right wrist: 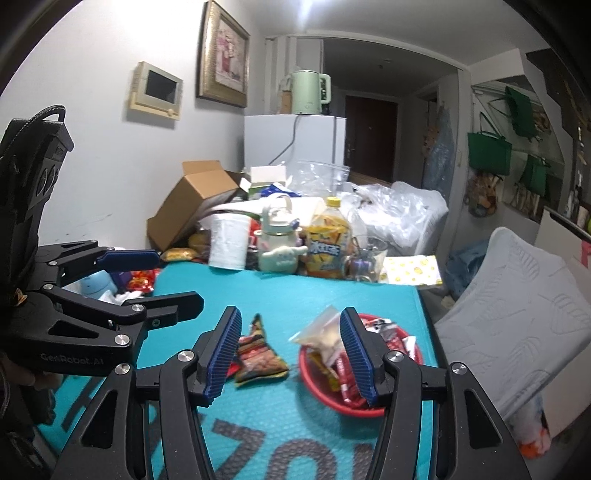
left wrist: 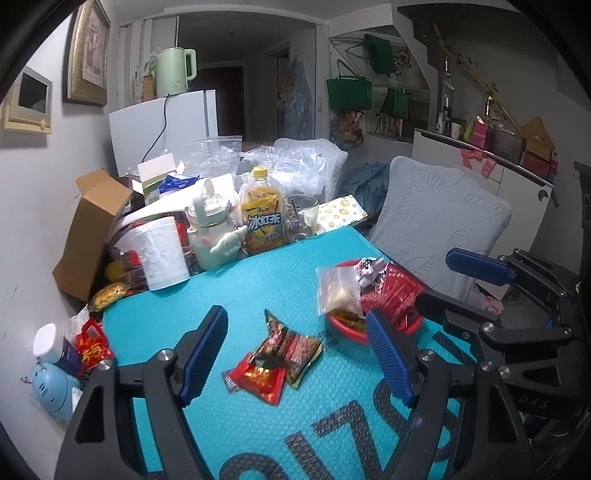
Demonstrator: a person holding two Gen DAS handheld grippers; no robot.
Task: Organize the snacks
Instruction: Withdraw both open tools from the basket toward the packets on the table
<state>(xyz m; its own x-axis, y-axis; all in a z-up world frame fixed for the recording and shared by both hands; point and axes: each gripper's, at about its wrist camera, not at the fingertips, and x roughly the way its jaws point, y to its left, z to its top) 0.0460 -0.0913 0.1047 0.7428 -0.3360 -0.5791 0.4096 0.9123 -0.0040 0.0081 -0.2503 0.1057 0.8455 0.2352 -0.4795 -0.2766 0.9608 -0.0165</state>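
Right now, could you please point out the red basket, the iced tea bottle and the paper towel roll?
red basket (left wrist: 341, 329), left wrist view, near rim.
iced tea bottle (left wrist: 263, 218), left wrist view, label.
paper towel roll (right wrist: 228, 242), right wrist view, side.

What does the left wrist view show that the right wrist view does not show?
Only the left wrist view: a white pump bottle at the mat's left edge and gift boxes on the far right counter. Only the right wrist view: the ceiling light. Both share the red bowl of snacks, loose snack packets and iced tea bottle.
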